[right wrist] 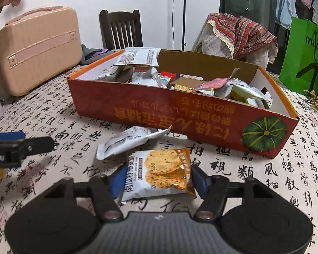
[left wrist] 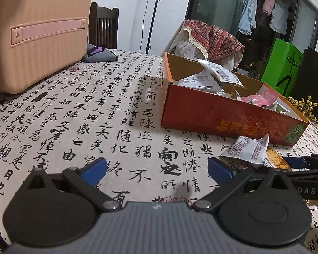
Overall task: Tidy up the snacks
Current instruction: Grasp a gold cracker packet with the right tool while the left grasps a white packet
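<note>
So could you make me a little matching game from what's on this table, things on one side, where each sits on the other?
Things:
1. cracker packet
2. silver packet
3. pink case
4. green bag

Places:
A. behind the box's right end
B. at the table's far left
C. between the right gripper's blue fingers
D. loose on the tablecloth in front of the orange box

Pairs: 1-C, 2-D, 3-B, 4-A

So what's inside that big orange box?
The orange box holds a loose heap of snack packets, mostly white, one pink. Whatever lies under the heap, and the box floor, is covered.
</note>
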Action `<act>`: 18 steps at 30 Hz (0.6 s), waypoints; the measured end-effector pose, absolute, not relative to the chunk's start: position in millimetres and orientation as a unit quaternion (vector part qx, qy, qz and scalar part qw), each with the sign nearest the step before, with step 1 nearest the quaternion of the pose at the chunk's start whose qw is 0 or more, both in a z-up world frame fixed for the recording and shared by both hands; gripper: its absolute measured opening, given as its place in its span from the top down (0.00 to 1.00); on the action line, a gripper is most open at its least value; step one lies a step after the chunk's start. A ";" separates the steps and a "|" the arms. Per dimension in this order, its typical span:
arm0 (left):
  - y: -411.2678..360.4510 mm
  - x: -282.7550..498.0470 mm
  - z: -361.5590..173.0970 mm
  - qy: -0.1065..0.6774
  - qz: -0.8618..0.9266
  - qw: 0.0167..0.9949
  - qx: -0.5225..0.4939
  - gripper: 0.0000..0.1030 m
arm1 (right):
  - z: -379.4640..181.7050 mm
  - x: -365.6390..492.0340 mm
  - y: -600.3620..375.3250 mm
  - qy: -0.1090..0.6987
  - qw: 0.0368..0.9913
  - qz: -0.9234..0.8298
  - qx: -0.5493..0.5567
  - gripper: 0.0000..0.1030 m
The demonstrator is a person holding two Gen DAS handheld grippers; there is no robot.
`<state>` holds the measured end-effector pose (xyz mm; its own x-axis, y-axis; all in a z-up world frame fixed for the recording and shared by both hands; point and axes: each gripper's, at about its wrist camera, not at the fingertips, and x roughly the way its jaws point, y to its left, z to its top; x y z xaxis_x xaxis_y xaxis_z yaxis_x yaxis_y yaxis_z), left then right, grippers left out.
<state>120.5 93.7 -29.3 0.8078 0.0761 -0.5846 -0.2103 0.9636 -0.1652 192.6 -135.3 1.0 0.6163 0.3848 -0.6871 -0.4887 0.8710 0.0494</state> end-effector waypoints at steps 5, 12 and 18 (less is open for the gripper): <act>93.8 121.1 -29.3 0.301 0.082 0.943 -0.112 0.00 | 6.4 181.7 -148.3 0.345 0.904 0.242 -0.065 0.52; 81.3 122.6 -23.4 0.301 0.083 0.947 -0.072 0.00 | 18.5 178.0 -185.6 0.316 0.923 0.217 -0.031 0.52; 56.7 129.0 -5.6 0.289 0.069 0.954 -0.039 0.00 | 21.1 187.0 -225.6 0.304 0.936 0.177 0.006 0.52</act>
